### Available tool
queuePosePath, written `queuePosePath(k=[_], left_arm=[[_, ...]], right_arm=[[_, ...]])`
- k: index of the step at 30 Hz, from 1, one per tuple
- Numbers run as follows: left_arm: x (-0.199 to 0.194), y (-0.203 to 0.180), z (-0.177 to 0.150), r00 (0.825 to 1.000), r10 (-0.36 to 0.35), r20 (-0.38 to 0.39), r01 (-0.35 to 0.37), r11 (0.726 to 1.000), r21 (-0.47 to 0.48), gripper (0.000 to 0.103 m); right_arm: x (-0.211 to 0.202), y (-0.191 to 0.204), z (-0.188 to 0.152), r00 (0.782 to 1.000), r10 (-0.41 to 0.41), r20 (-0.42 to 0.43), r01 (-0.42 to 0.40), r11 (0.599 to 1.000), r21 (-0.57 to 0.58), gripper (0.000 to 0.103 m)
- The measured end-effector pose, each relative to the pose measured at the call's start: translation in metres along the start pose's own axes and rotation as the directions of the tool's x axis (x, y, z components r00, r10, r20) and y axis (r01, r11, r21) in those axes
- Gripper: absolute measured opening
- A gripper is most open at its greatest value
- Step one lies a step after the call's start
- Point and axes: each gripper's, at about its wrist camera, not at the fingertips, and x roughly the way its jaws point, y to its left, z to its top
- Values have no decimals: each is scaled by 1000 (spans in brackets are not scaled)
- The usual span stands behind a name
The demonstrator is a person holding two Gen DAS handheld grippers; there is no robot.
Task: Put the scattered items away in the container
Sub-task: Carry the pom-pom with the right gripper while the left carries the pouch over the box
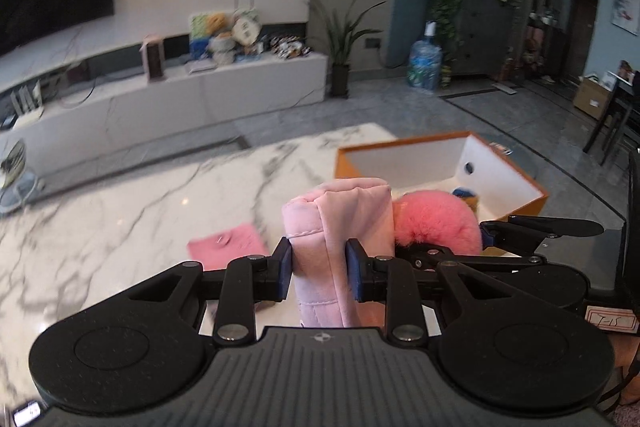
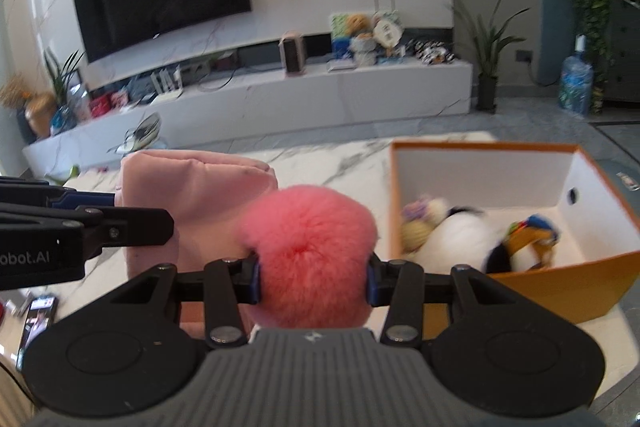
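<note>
The left gripper had its jaws closed on a soft pink pouch, and the right gripper had its jaws pressed into a fluffy pink pompom; both things were held above the counter, just beside the near-left corner of the orange box. The two grippers were very close, so they could bump on the way over the box wall and knock a soft thing loose. The plush toys already lay inside the box, while a flat pink pouch lay on the counter to the left of the box.
</note>
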Motion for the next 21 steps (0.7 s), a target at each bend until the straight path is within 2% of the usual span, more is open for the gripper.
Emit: queuePosePath(k=[10,21], left_arm=[[34,-58,48,992,-102,68,94,990,103,32],[110,-113,81,983,-175,49,162,966,200,32]], right_arm=[[-27,-60,29,985,-128,117,123,991,44,47],[-8,-137,49,964,-231,135,220,972,87,48]])
